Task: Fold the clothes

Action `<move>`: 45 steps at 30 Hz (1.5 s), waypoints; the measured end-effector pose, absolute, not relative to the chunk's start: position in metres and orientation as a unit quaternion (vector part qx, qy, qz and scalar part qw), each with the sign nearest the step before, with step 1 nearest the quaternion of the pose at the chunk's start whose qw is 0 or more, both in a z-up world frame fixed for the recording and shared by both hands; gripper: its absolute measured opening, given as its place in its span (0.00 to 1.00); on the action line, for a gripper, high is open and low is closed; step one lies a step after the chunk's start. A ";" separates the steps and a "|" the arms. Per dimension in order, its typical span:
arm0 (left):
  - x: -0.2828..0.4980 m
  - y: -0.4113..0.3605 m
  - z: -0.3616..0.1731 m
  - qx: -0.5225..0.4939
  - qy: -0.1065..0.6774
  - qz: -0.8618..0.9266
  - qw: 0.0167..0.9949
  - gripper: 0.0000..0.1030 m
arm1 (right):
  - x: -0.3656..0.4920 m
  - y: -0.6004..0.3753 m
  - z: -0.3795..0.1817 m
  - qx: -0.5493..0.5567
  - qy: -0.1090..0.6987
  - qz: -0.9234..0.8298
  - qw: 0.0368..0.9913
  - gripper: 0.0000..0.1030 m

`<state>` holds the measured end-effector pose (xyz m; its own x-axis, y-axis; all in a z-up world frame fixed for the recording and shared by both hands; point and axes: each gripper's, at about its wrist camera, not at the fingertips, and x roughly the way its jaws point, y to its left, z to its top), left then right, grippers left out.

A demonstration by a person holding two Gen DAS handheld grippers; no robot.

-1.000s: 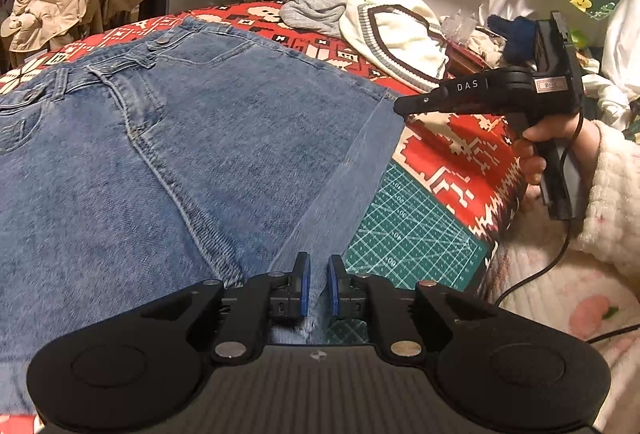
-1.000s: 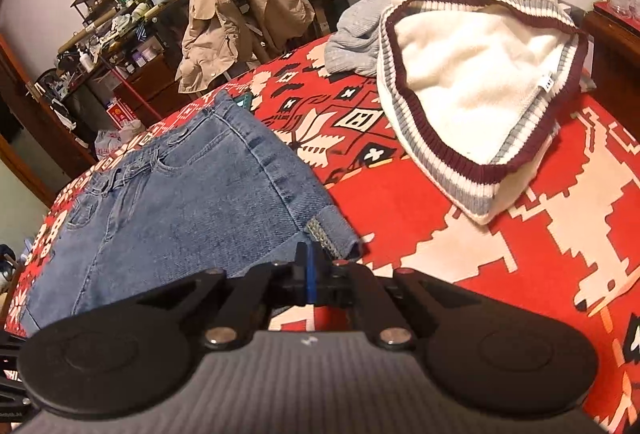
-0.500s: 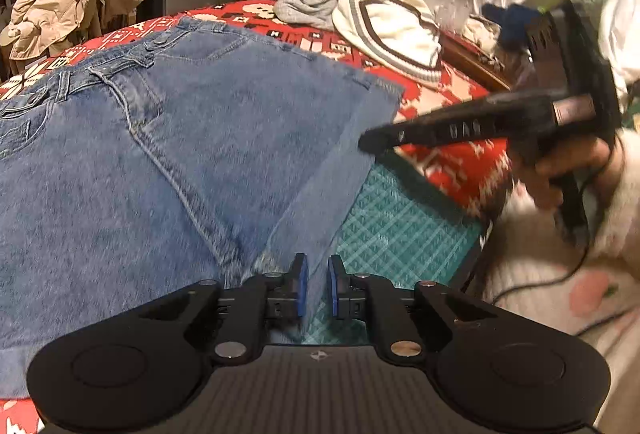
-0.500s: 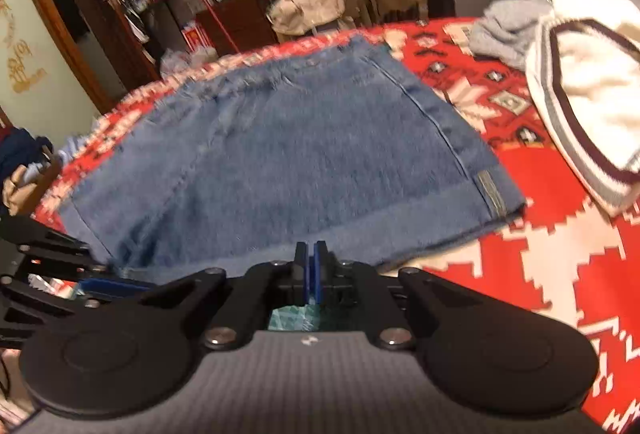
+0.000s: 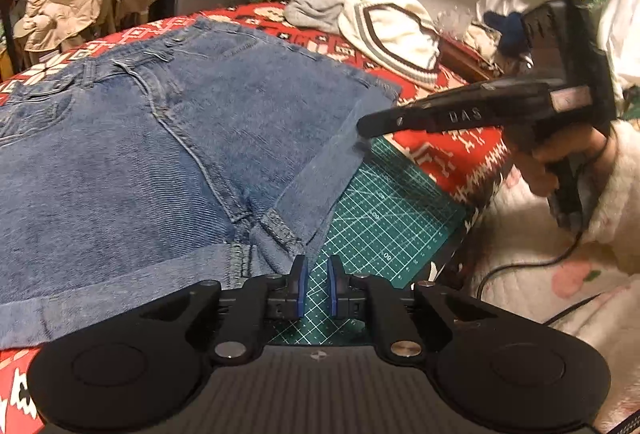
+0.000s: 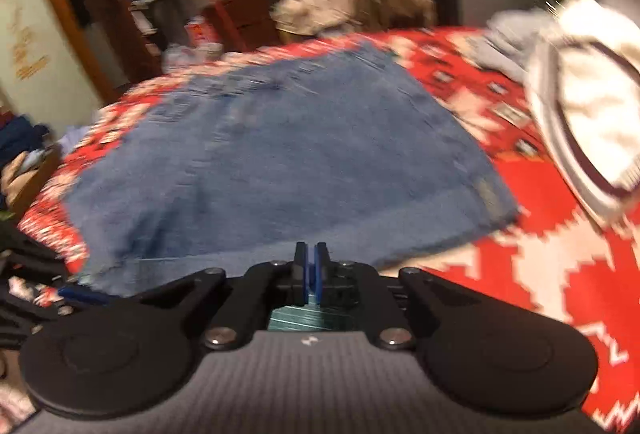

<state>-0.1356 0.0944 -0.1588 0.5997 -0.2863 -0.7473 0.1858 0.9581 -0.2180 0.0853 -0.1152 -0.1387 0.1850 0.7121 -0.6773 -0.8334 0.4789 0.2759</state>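
Your left gripper (image 5: 316,284) sits at six o'clock, jaws slightly apart over the green cutting mat (image 5: 384,218), holding nothing. The denim shorts (image 5: 160,162) spread flat from nine to twelve o'clock. At three o'clock your right gripper (image 5: 362,124) noses in over the cuffed hem, hand (image 5: 560,162) gripping

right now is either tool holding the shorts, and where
Neither. The left tool is open at the hem of the shorts, gripping nothing. The right tool is nearly shut and empty.
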 end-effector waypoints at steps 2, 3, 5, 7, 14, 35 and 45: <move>-0.139 0.101 -0.156 -0.081 0.422 -0.128 0.894 0.10 | 0.070 -0.103 -0.134 -0.083 0.387 0.533 0.748 0.03; -0.141 0.104 -0.154 -0.094 0.419 -0.125 0.895 0.10 | 0.062 -0.095 -0.133 -0.087 0.385 0.546 0.739 0.03; -0.147 0.118 -0.150 -0.110 0.411 -0.104 0.899 0.10 | 0.047 -0.081 -0.133 -0.095 0.380 0.567 0.724 0.03; -0.155 0.133 -0.146 -0.124 0.402 -0.081 0.904 0.10 | 0.034 -0.069 -0.132 -0.102 0.376 0.582 0.714 0.03; -0.180 0.186 -0.131 -0.173 0.367 0.003 0.914 0.10 | -0.013 -0.045 -0.117 -0.149 0.337 0.634 0.680 0.04; -0.224 0.295 -0.148 -0.234 0.388 0.151 0.879 0.10 | -0.061 0.016 -0.133 -0.241 0.292 0.669 0.639 0.14; -0.227 0.277 -0.145 -0.240 0.381 0.130 0.883 0.18 | -0.108 0.075 -0.150 -0.341 0.195 0.689 0.609 0.16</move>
